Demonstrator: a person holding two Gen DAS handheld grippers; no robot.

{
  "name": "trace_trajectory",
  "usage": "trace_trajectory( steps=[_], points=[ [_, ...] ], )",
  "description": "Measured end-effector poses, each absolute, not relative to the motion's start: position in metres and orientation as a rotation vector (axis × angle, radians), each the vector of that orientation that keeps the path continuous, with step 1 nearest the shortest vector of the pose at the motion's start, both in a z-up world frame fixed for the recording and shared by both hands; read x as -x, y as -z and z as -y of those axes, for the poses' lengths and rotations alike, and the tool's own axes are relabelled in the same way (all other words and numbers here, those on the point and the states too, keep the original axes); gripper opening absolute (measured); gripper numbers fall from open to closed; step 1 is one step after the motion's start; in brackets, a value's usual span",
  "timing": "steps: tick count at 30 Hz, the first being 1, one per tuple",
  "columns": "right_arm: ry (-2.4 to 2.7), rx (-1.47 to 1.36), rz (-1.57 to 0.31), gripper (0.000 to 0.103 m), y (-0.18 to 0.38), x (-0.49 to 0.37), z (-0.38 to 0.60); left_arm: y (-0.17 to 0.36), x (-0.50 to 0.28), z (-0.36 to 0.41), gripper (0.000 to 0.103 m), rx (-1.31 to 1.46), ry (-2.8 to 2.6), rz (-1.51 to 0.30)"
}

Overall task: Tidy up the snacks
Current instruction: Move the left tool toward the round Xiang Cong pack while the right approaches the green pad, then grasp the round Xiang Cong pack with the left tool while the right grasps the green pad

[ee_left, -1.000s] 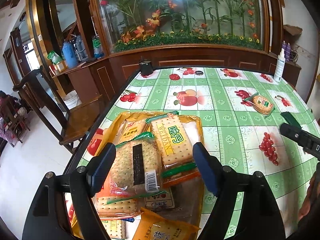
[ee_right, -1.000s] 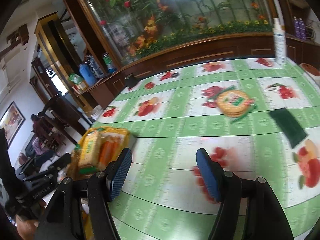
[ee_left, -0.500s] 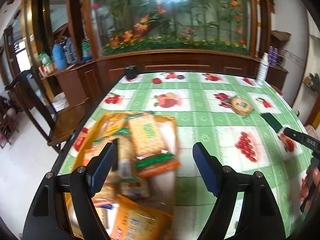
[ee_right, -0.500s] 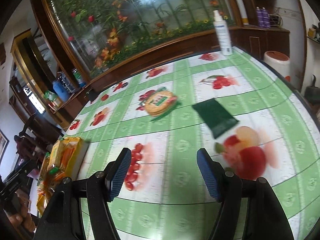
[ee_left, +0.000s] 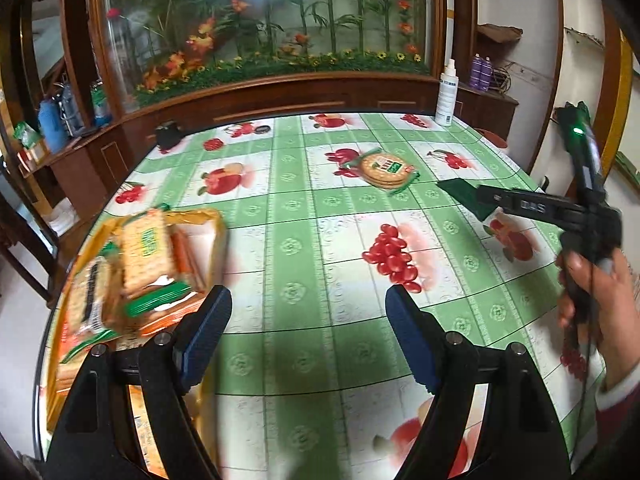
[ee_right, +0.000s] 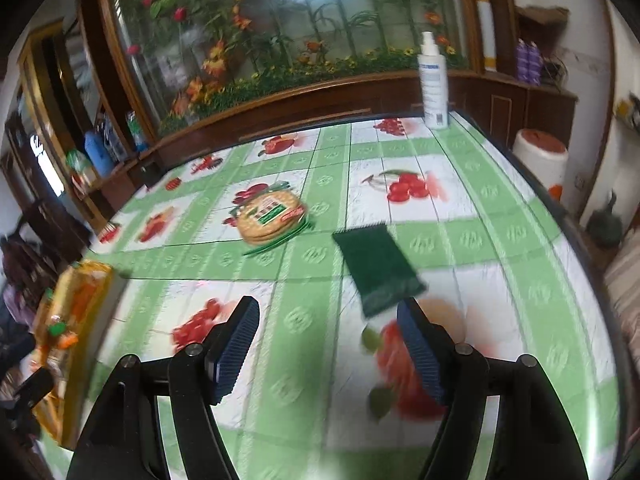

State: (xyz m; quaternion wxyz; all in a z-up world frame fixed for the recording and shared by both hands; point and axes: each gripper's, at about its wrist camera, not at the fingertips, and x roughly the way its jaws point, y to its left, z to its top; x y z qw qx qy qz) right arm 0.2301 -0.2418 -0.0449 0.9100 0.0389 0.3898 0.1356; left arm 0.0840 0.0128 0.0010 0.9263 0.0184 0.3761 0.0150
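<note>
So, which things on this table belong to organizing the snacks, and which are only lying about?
For the job: round cracker pack, dark green packet, yellow tray of cracker packs.

Lying about: white spray bottle, small black object at the far edge.

We see a glossy, smooth tablecloth (ee_right: pixel 460 216), shiny plastic wrap on the round cracker pack (ee_right: pixel 272 218), a matt, rough dark-green pad (ee_right: pixel 376 264), ribbed blue gripper pads (ee_right: pixel 236 346), and polished wood cabinetry (ee_left: pixel 280 96).
</note>
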Motion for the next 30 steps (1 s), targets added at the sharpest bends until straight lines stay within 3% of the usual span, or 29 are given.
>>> trace_trajectory(
  steps=[3, 14, 16, 17, 18, 30],
  points=[
    [-0.313, -0.012, -0.841, 0.082, 0.053, -0.257, 0.237, 0.002, -0.094, -0.012, 0.079, -0.025, -0.026, -0.787],
    [-0.308, 0.084, -0.936, 0.083, 0.093, -0.305, 0.241, 0.021, -0.172, -0.009, 0.079, 0.122, -0.020, -0.890],
    [-0.301, 0.088, -0.936, 0.072, 0.092, -0.305, 0.240, 0.024, -0.185, -0.008, 0.079, 0.154, -0.024, -0.903],
    [-0.295, 0.085, -0.932, 0.052, 0.090, -0.305, 0.240, 0.025, -0.191, -0.006, 0.079, 0.170, -0.022, -0.907],
    [-0.295, 0.063, -0.937, 0.047, 0.088, -0.306, 0.242, 0.026, -0.195, -0.005, 0.079, 0.176, -0.023, -0.910],
    [-0.306, -0.235, -0.889, 0.046, 0.062, -0.257, 0.272, 0.036, -0.263, 0.036, 0.079, 0.166, -0.089, -0.931]
  ],
)
